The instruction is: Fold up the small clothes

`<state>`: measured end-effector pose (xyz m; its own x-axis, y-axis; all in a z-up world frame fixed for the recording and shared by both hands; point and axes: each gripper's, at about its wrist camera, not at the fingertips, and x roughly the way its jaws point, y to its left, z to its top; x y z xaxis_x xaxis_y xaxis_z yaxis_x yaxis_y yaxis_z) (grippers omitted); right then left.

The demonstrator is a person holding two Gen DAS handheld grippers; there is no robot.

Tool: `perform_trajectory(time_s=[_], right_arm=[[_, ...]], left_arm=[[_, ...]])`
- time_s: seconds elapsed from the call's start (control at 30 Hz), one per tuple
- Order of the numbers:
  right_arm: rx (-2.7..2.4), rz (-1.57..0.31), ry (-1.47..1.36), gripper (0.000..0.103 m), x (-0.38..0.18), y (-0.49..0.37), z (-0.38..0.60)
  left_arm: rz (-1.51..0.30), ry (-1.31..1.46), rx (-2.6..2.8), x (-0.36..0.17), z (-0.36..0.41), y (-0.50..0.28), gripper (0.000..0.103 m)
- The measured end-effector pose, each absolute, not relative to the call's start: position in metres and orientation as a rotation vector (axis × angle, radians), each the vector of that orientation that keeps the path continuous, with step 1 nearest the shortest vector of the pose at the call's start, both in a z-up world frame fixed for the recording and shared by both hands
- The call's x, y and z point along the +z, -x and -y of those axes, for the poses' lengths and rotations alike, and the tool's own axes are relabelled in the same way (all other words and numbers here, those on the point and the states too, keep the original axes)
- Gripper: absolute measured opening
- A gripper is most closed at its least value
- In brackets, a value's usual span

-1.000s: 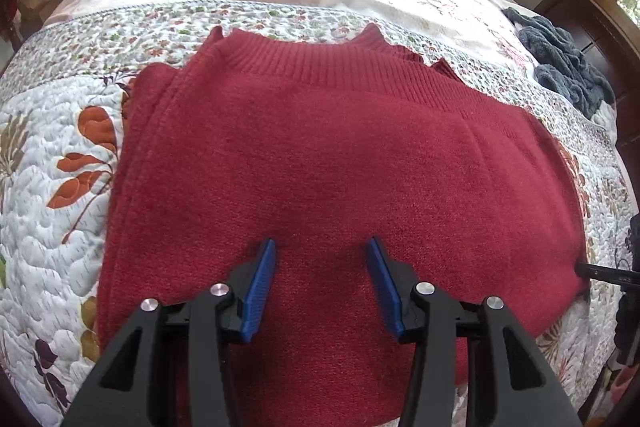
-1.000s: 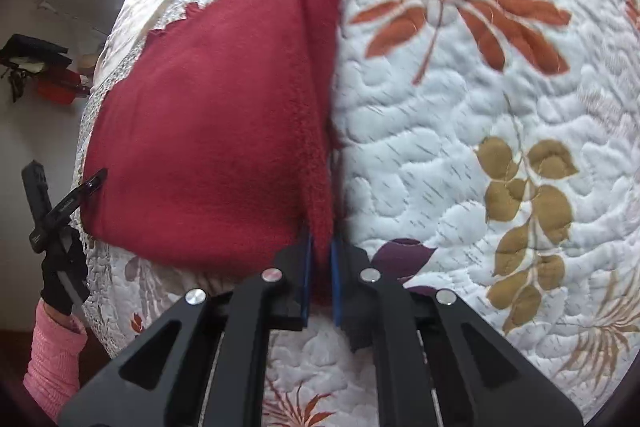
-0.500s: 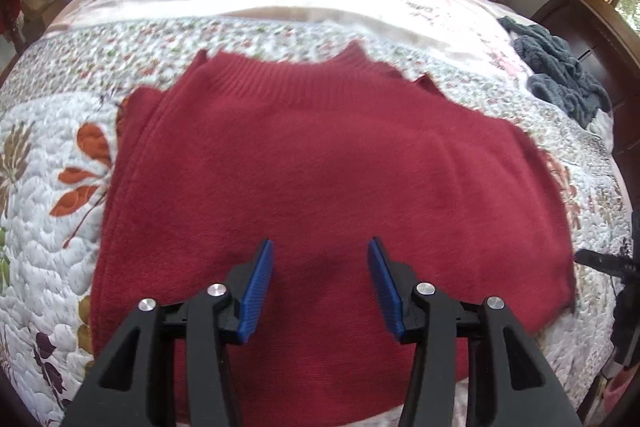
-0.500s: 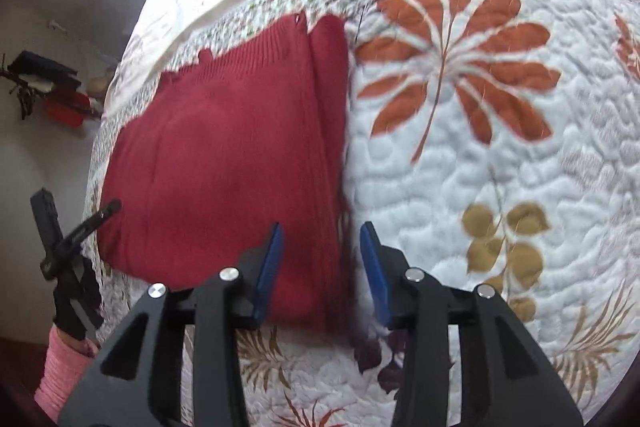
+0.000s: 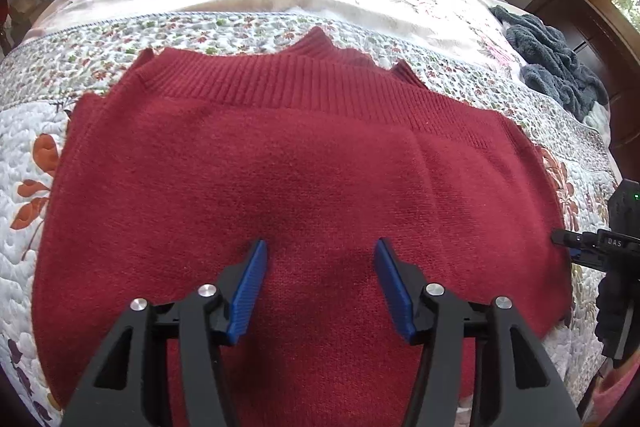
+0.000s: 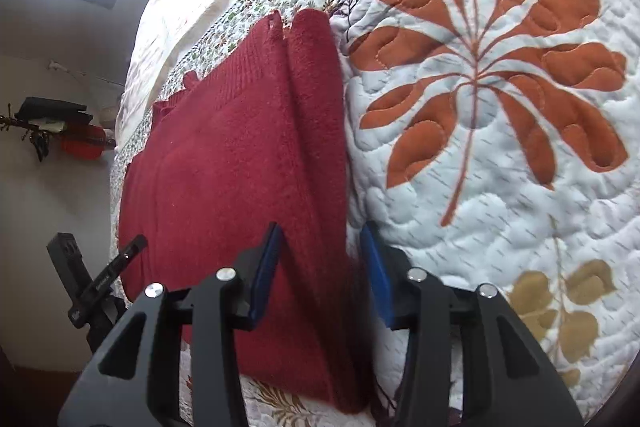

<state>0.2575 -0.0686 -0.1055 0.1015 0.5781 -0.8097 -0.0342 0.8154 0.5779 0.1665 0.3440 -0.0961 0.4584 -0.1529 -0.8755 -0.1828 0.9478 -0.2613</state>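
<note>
The soft dark-red knitted sweater (image 5: 304, 179) is laid flat on the white quilted bedspread w/ orange leaf prints (image 6: 500, 155), already folded into a wide block, ribbed band at the far side. The left gripper (image 5: 320, 279) is held just over the near middle of the sweater, blue pads spread wide, nothing pinched. The right gripper (image 6: 320, 267) is also spread, w/ the sweater's thick folded side edge between its pads, not yet squeezed. The next fold is probably started from that side edge. For a good job, all the layers at the edge should be caught at once, low down near the quilt, & the quilt itself should be left out of the pinch. The lift should be kept slow so the block is not pulled crooked. It can't be told if the pads touch the cloth. The near edge is hidden under both grippers. The sleeves are tucked out of sight. A dark grey fluffy bundle (image 5: 552, 67) is seen far off, too small to be told apart.
</note>
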Motion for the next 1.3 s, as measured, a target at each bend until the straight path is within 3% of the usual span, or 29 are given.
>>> perform_trajectory(time_s=[0.13,0.7,1.13,1.3], right_arm=[[0.478,-1.421,-0.511,0.021,-0.115,-0.259,0.064],[0.421,-1.424,-0.558,0.016,-0.121,-0.256,0.068],[0.557,-1.312,-0.309,0.013,-0.01,-0.25,-0.026],[0.602,-1.312,-0.194,0.013,0.003,-0.243,-0.082]], left_arm=[[-1.1,0.331,0.01,-0.097,-0.345,-0.165,0.056],[-1.091,0.336,0.0,-0.103,-0.347,-0.163,0.057],[-1.073,0.44,-0.018,-0.076,-0.377,-0.149,0.057],[-1.052,0.436,-0.023,-0.066,-0.384,-0.143,0.057]])
